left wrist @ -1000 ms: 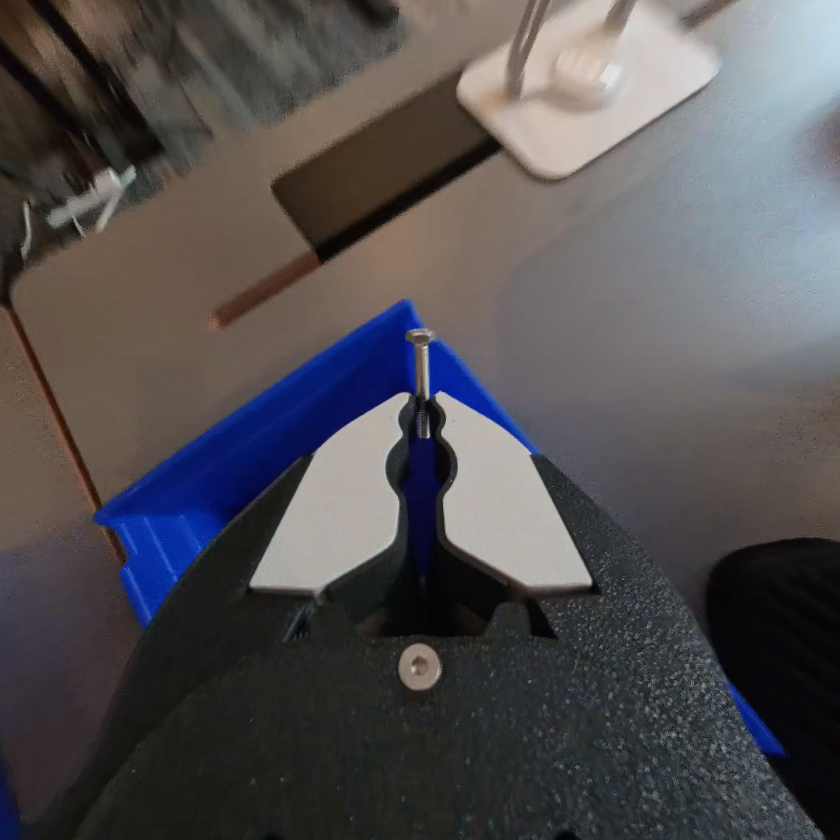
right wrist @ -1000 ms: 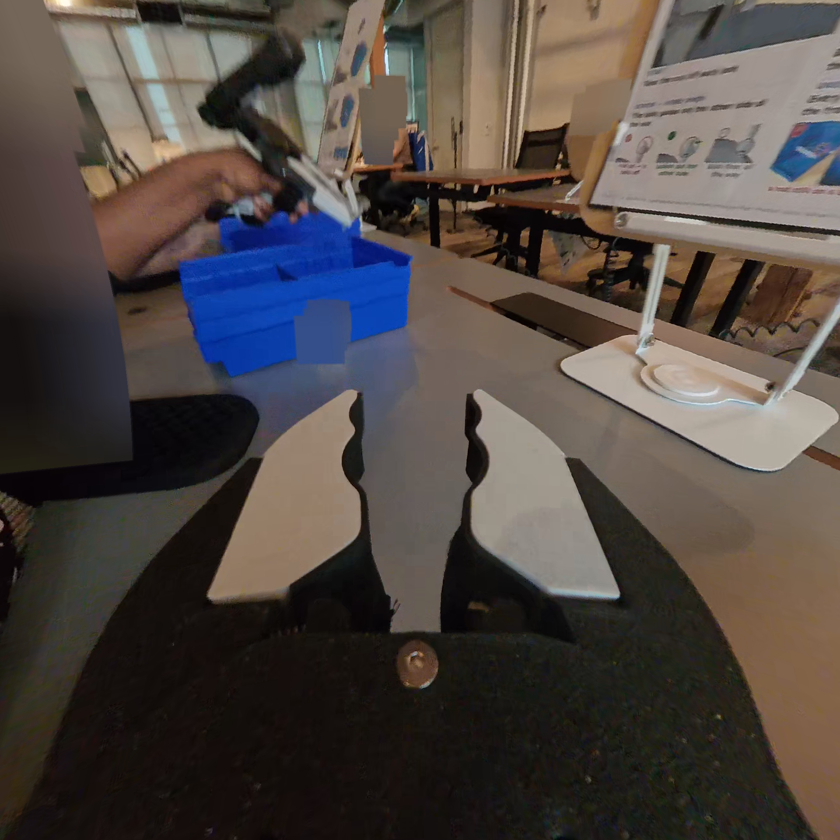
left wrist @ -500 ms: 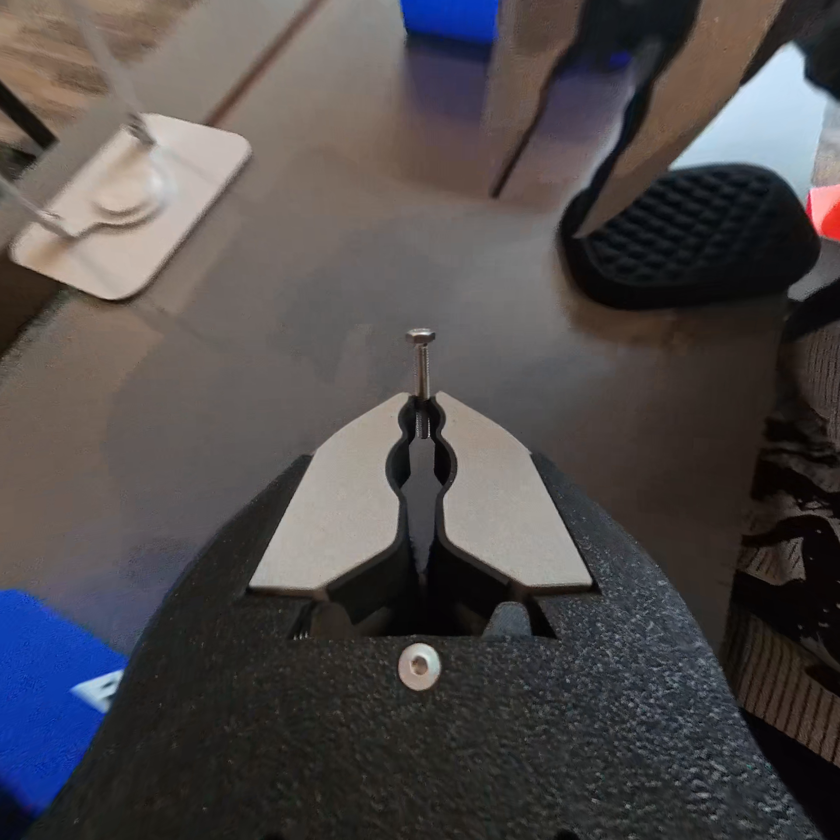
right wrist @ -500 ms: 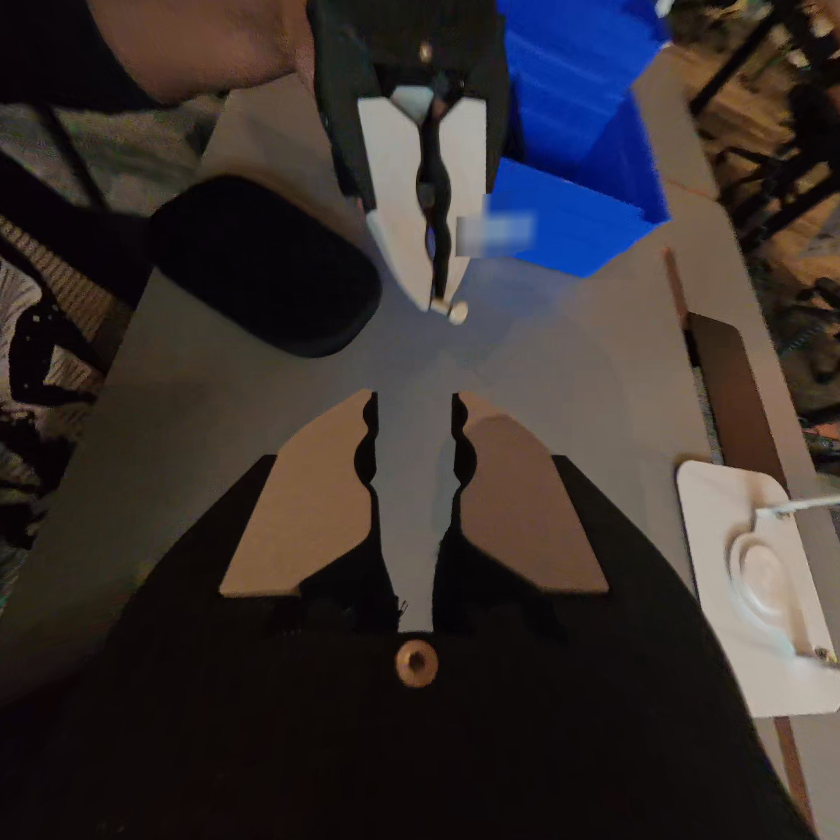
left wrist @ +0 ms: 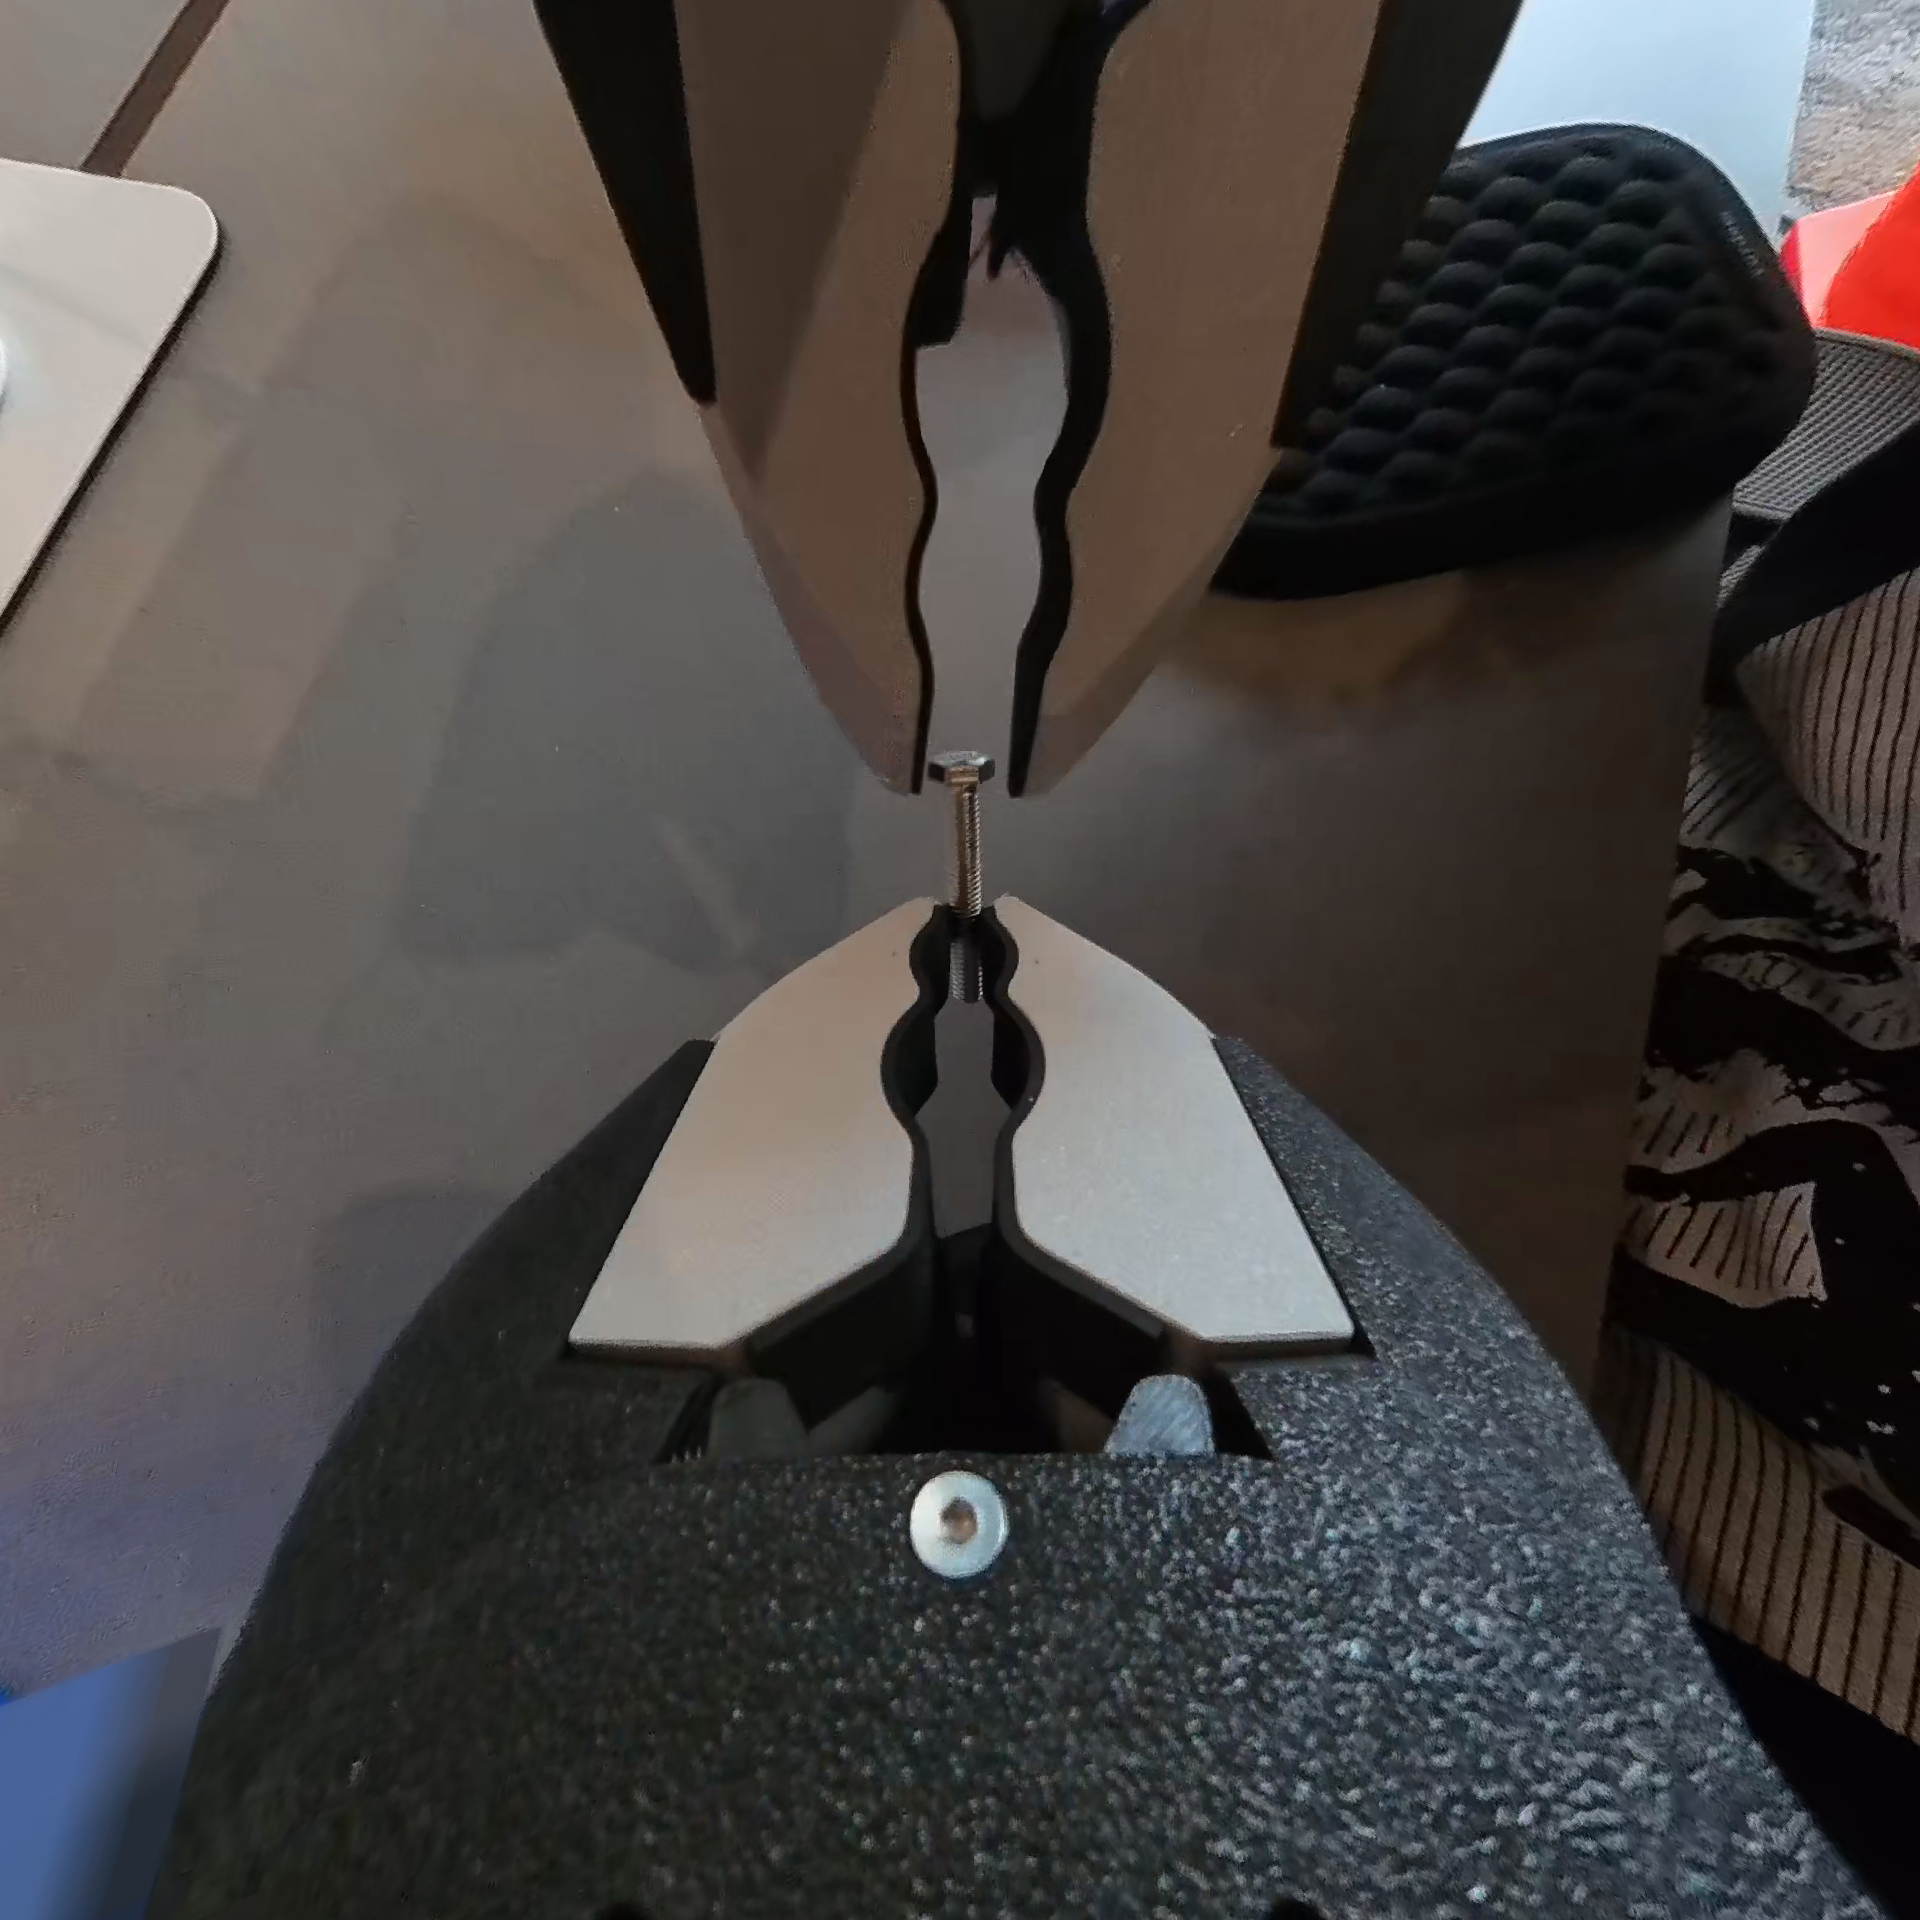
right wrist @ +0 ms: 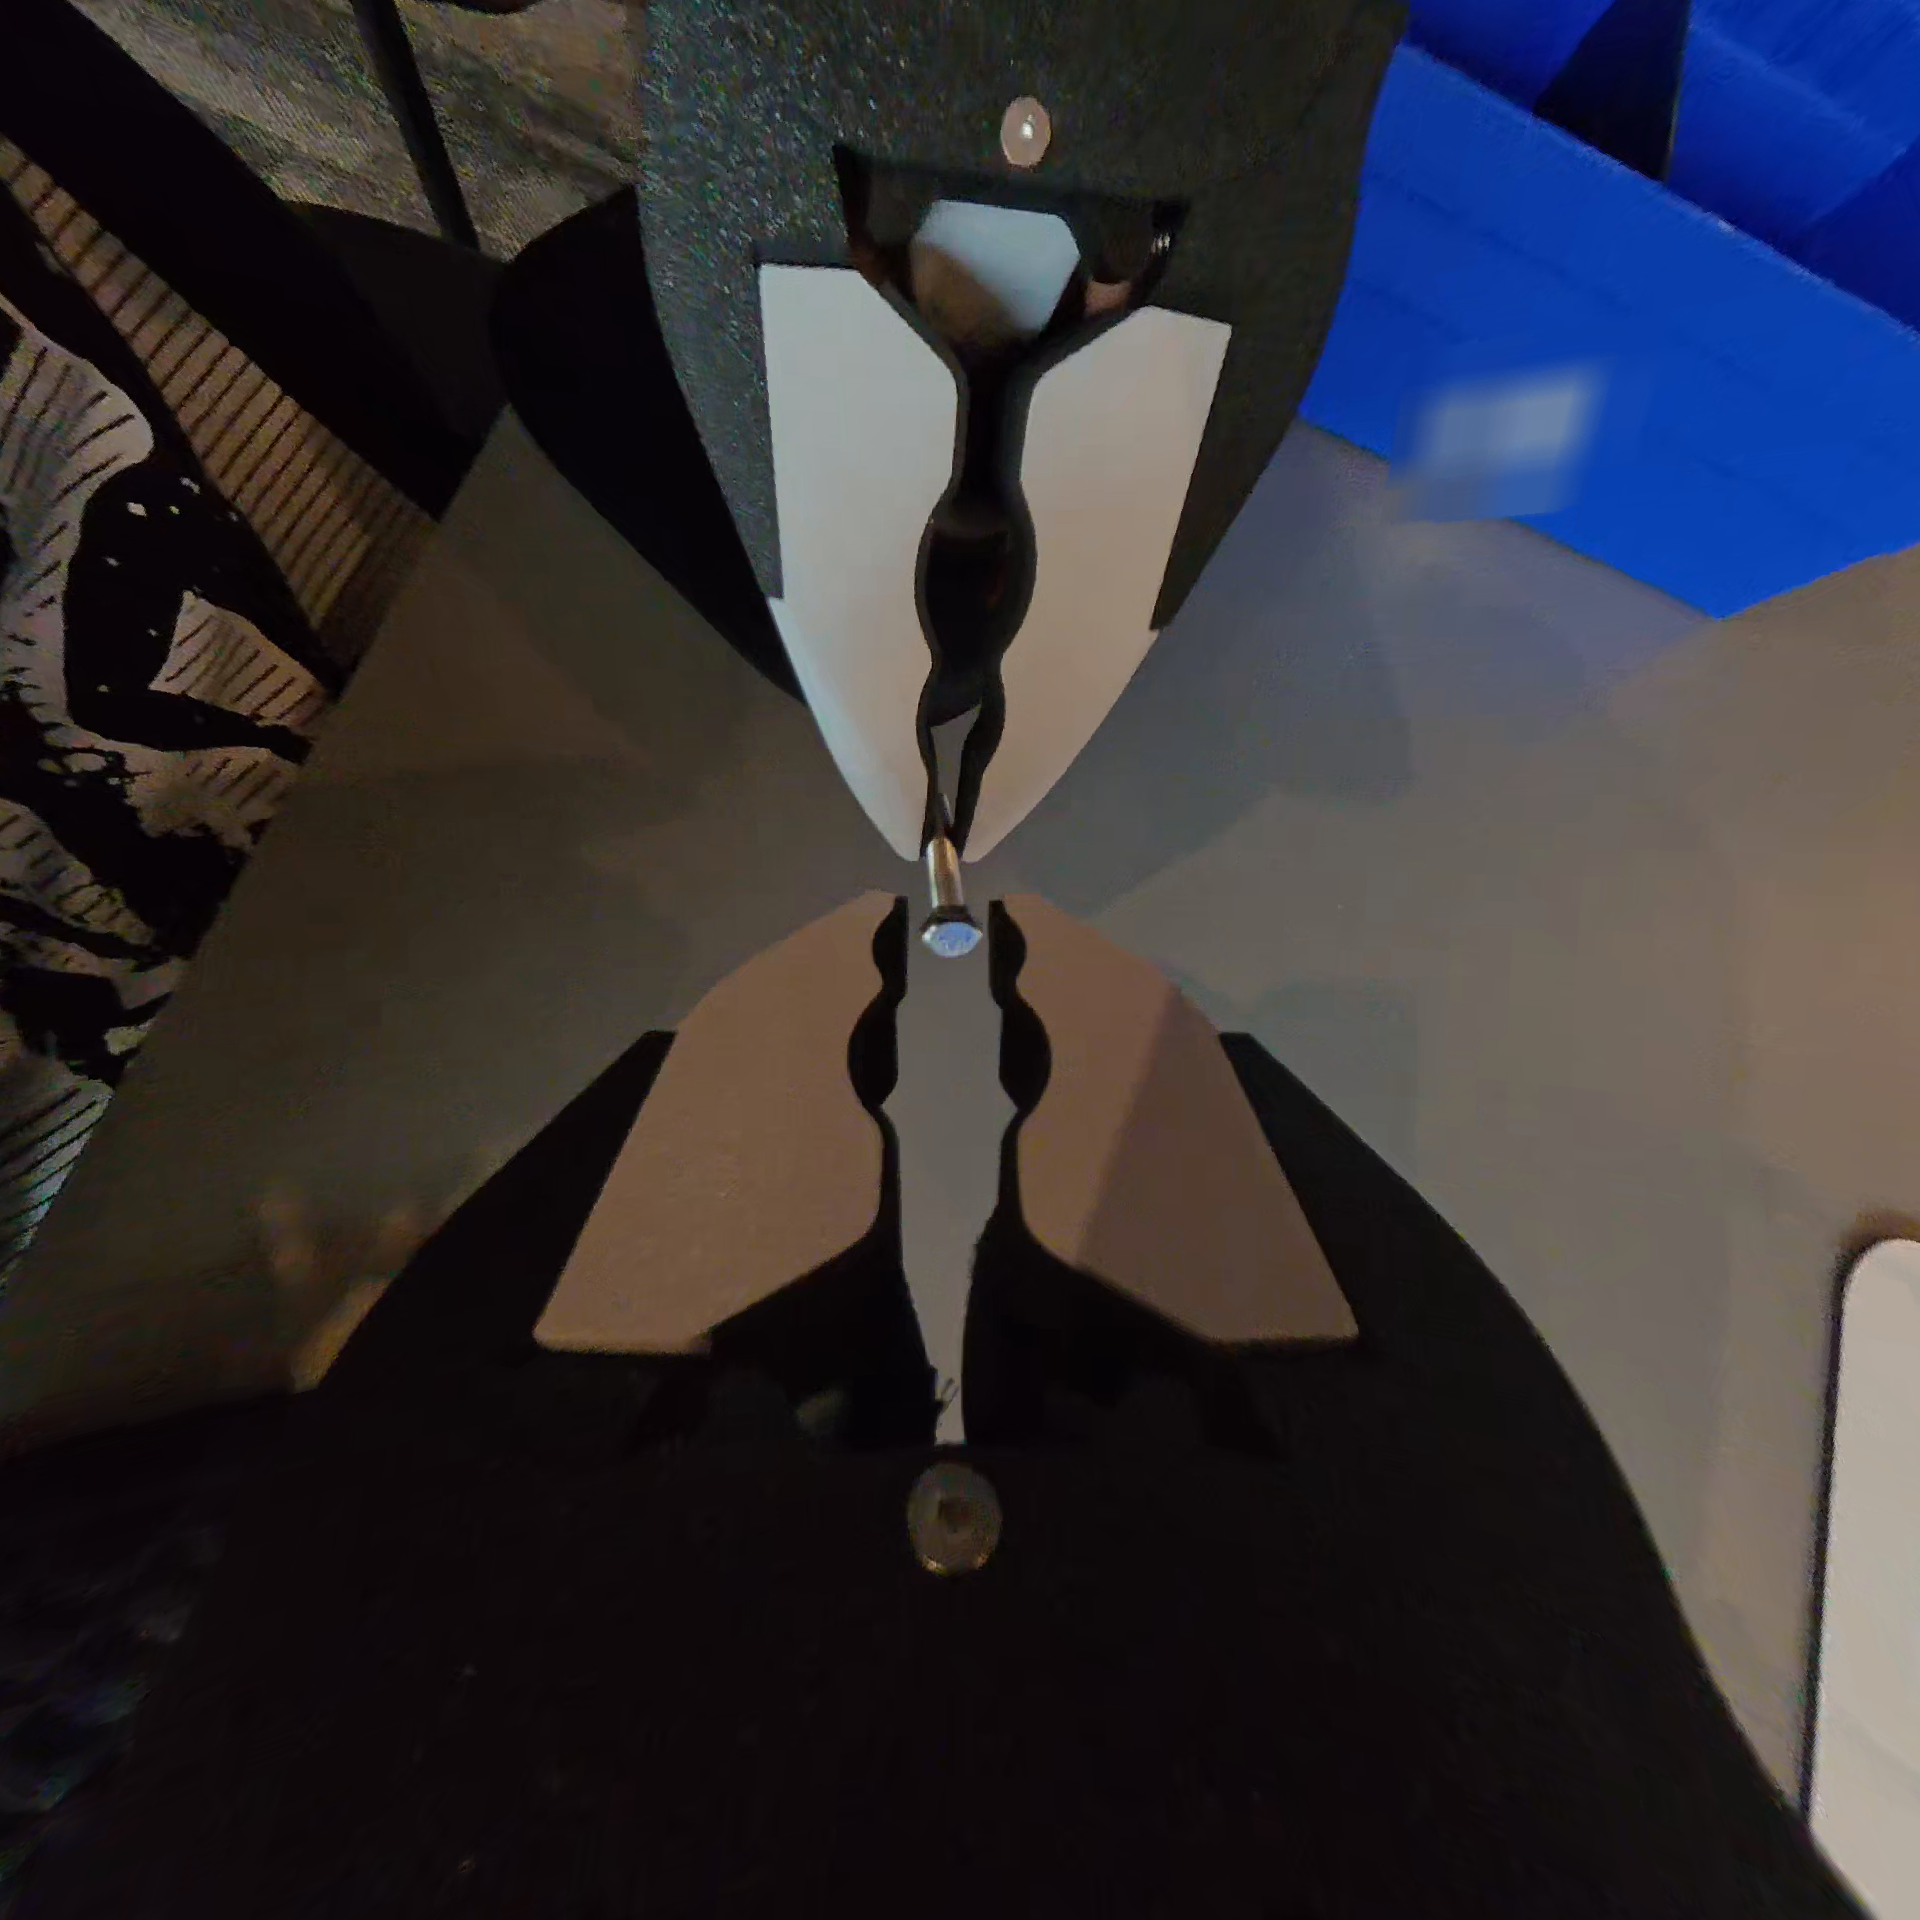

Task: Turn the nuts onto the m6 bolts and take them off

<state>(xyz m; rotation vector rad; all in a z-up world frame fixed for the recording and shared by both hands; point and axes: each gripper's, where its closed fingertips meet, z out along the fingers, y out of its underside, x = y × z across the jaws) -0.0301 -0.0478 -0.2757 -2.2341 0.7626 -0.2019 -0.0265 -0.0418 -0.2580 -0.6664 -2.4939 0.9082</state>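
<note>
My left gripper (left wrist: 964, 906) is shut on the threaded shank of a small silver bolt (left wrist: 966, 842), which sticks out forward with its hex head at the far end. My right gripper (left wrist: 966, 787) faces it tip to tip. Its fingertips (left wrist: 899, 764) flank the hex head with a thin gap on each side, so it is open. In the right wrist view my right gripper (right wrist: 943, 909) stands around the bolt head (right wrist: 951, 938), and the left gripper (right wrist: 945, 854) pinches the shank above it. I see no separate nut.
Both grippers hover over a grey table (left wrist: 416, 727). Blue bins (right wrist: 1662, 364) stand behind the left gripper. A white stand base (left wrist: 83, 343) lies at the table's side. A black padded rest (left wrist: 1507, 364) and a person's patterned clothing (left wrist: 1787, 1039) are nearby. The tips of both grippers are at nearly the same place.
The left gripper carried the bolt from the blue bin to the table's middle. The right gripper swung to face it and narrowed its jaws around the bolt head.
</note>
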